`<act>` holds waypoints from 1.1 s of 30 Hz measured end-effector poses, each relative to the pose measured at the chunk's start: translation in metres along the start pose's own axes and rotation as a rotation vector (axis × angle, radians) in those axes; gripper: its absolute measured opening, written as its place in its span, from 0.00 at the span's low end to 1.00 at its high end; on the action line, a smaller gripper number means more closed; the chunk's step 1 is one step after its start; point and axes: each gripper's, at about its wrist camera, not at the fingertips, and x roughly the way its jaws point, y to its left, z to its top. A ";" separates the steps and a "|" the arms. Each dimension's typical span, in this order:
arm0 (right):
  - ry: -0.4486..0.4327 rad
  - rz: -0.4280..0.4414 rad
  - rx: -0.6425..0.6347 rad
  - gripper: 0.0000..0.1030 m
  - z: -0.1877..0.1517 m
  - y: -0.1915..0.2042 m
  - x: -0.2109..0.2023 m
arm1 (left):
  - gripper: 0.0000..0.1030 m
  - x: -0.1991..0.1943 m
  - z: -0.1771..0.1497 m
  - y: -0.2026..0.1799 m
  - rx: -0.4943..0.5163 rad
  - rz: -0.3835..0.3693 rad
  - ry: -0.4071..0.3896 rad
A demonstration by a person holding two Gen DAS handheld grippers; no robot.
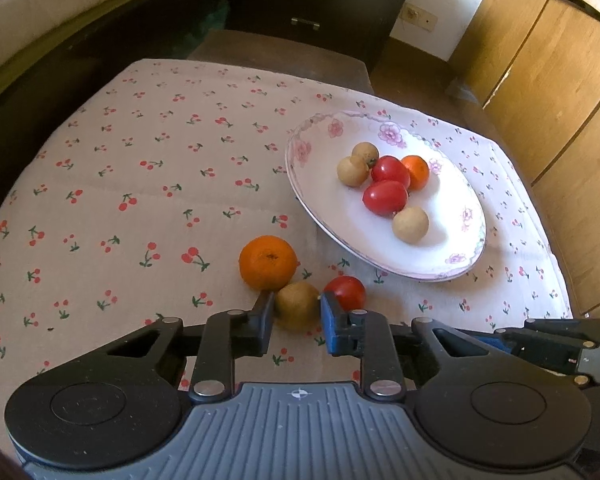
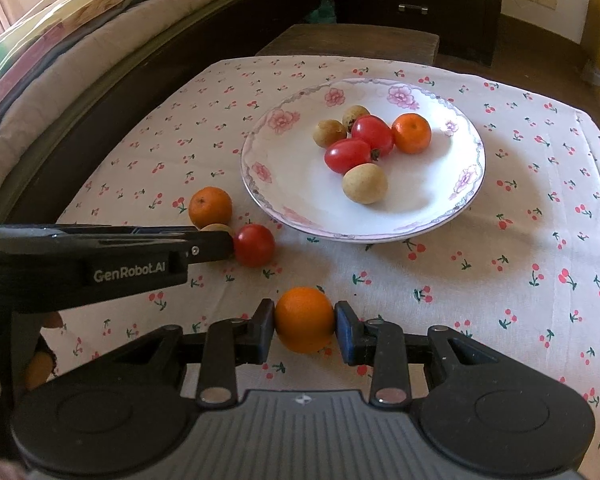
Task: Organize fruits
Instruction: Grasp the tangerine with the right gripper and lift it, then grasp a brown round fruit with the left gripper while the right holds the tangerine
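Across the tabletop (image 2: 500, 280) spreads a pale cloth printed with small red cherries, and beyond it I see a bed (image 2: 60, 40) on the left and a dark drawer unit (image 1: 320, 8) at the back. Only the left wrist view shows me the wooden cupboard doors (image 1: 540, 80) on the right.

On the far right part of the cloth sits a white plate (image 2: 300, 184) with pink flowers round its rim. It holds six fruits in a touching cluster: two oval red tomatoes (image 2: 348, 155) with their long axes roughly side to side in the right wrist view, one small orange (image 2: 411, 133), and three tan round fruits (image 2: 365, 183).

My right tool (image 2: 305, 322) is partly closed, both pads touching the sides of a large orange (image 2: 305, 318) just above the cloth; the left wrist view does not show this orange.

My left tool (image 1: 296, 312) is open a little wider than the brownish round fruit (image 1: 297, 307) between its fingers; I cannot tell whether the pads touch it. That fruit lies on the cloth, with a second loose orange (image 1: 268, 262), stem scar up, touching it on the left and a round red tomato (image 1: 346, 292) just beside it on the right.
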 end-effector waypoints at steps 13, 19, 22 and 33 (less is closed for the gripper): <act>0.004 -0.005 0.002 0.33 -0.022 0.000 -0.015 | 0.28 -0.025 -0.030 0.001 0.021 -0.027 0.018; -0.003 -0.001 0.022 0.33 -0.023 -0.007 -0.020 | 0.39 -0.026 -0.025 0.006 -0.033 -0.028 -0.001; -0.003 0.000 0.034 0.33 -0.022 -0.011 -0.019 | 0.49 -0.025 -0.022 0.005 -0.039 -0.025 -0.006; 0.007 0.003 0.057 0.33 -0.022 -0.017 -0.014 | 0.58 -0.008 -0.009 0.005 -0.093 -0.005 -0.023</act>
